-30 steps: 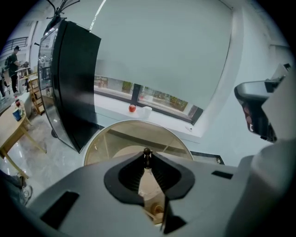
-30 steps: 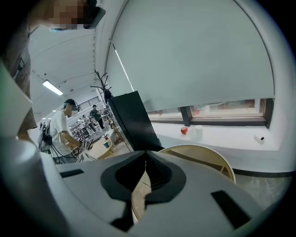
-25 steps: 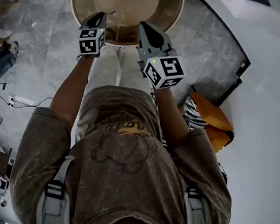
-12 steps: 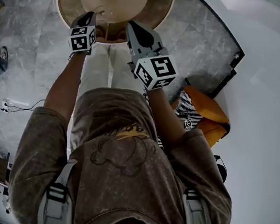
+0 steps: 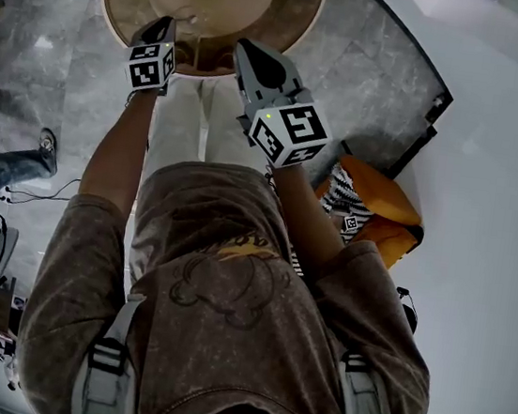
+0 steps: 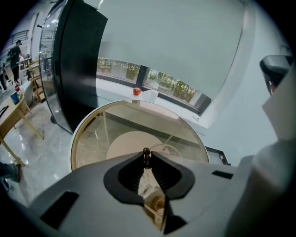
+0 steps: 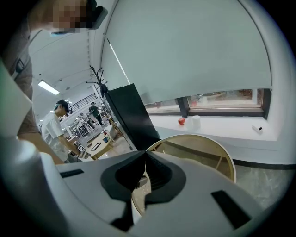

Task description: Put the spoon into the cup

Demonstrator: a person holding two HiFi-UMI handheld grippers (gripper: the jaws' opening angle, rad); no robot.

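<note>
Left gripper view: spoon (image 6: 146, 152) runs along the left gripper (image 6: 146, 157), knob end outward.

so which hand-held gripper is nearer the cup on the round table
Left. The left hand-held gripper, shut on the spoon, is just beside the cup on its left; the right hand-held gripper sits farther off to the cup's right.
</note>
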